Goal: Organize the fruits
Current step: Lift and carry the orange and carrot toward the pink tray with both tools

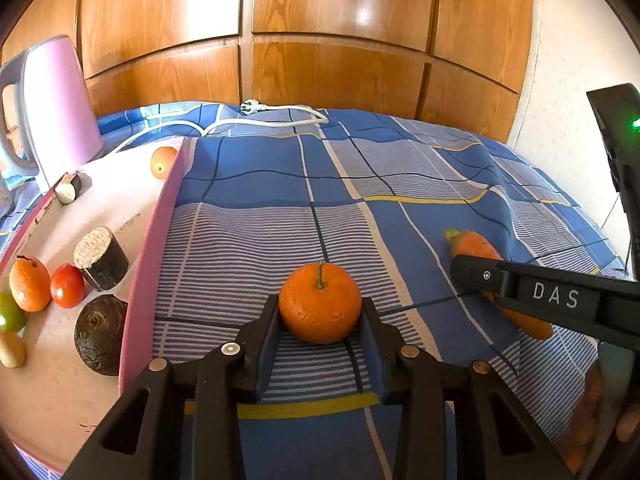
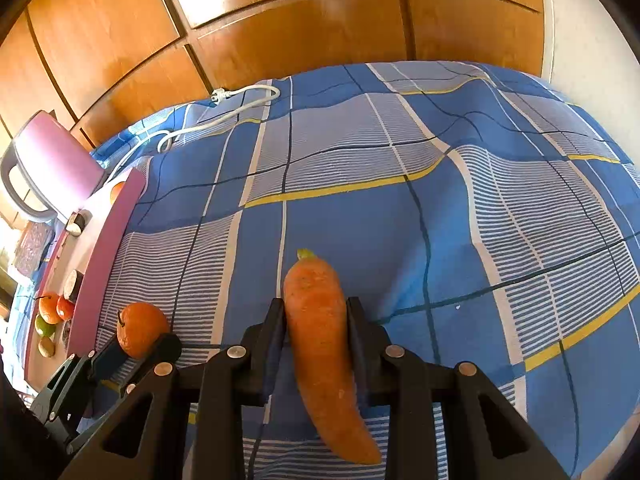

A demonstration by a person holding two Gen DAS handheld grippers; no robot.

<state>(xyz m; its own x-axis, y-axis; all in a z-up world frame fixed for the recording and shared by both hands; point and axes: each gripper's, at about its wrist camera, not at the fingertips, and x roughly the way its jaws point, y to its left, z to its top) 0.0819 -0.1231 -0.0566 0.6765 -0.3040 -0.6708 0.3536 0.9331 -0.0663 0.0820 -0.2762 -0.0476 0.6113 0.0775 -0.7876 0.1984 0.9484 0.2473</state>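
Bed covered by a blue checked sheet [image 1: 248,184], with a pink tray [image 1: 144,280] along its left edge holding assorted fruit. Right tongs [image 2: 316,312] clamped on a carrot [image 2: 320,344] lying on the sheet mid-bed. Left tongs [image 1: 320,312] pressed against both sides of a tangerine [image 1: 320,302], just beside the tray's right wall.

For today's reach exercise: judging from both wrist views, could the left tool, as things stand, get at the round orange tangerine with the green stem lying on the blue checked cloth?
Probably yes: the left tool already has the round orange tangerine between its fingers, pads against both sides, with nothing blocking it.
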